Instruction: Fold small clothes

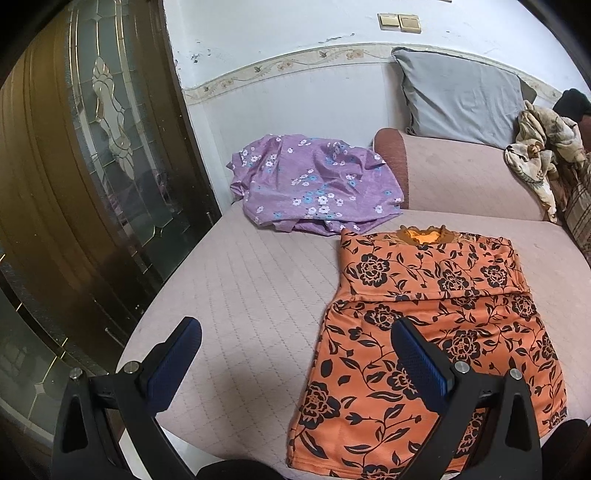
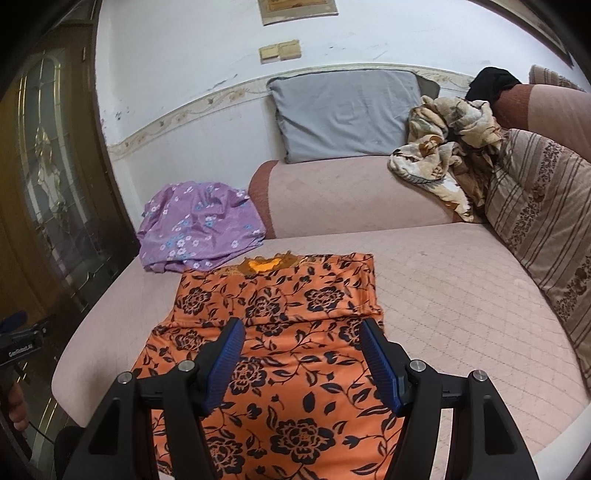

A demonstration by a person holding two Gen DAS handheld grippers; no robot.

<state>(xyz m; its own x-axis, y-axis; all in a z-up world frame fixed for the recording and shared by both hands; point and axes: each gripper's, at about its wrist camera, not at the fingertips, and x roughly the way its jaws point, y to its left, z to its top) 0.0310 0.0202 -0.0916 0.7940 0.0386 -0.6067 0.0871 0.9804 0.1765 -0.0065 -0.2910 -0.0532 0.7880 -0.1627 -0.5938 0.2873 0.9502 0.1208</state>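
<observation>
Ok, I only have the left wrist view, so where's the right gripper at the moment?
Observer: The right gripper is over the lower half of the orange floral garment, jaws open, holding nothing.
Operator: What's the striped thing at my right edge?
Observer: A large striped brown cushion, with the patterned blanket bunched against it.
Operator: Anything above the wall switches?
Observer: A framed picture hangs above the wall switches.
</observation>
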